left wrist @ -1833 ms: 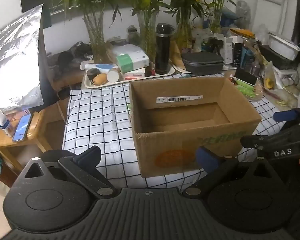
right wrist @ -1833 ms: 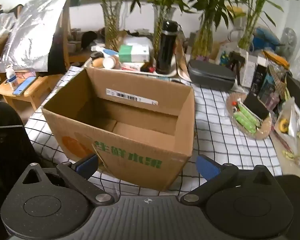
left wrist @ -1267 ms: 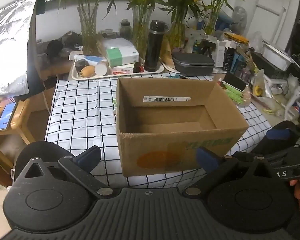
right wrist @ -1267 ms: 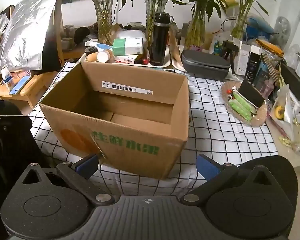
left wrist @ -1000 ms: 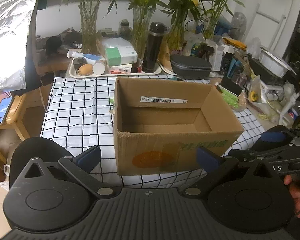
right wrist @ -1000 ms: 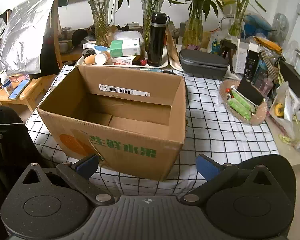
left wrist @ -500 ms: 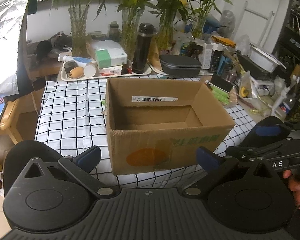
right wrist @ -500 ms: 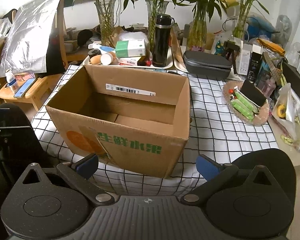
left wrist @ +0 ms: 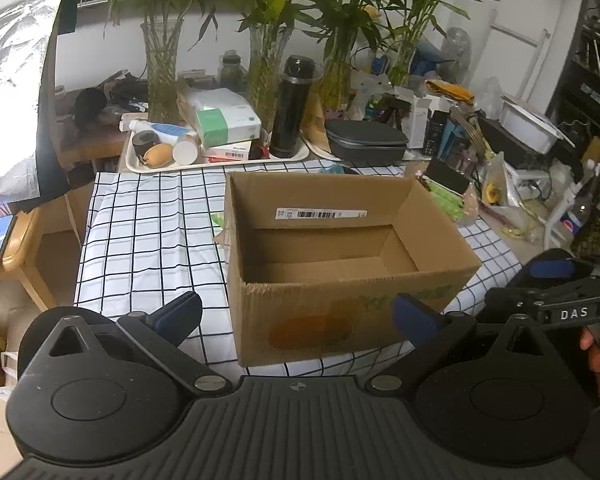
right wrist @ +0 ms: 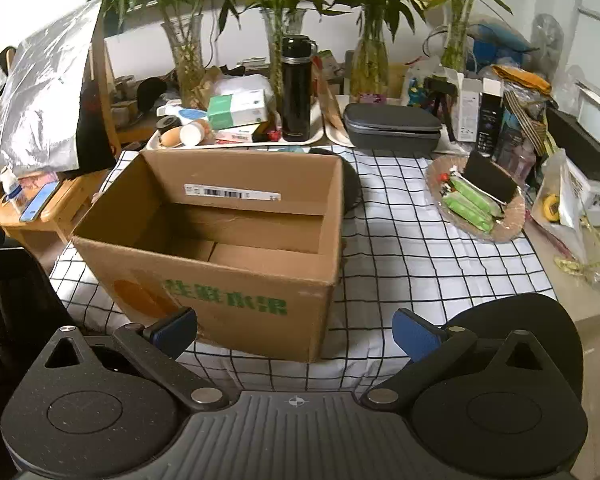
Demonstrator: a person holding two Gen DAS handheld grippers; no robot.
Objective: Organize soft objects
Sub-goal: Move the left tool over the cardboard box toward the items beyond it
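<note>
Both grippers are hanging w/ fingers spread wide, nothing btwn them. Left gripper (left wrist: pixel 298 316) is facing the cardboard box (left wrist: pixel 340 264), which is sitting just ahead on the checked-cloth counter (left wrist: pixel 148 240). Right gripper (right wrist: pixel 294 330) is looking at the same box from its right-front corner; box interior is showing bare cardboard. Soft objects aren't showing in either view.
</note>
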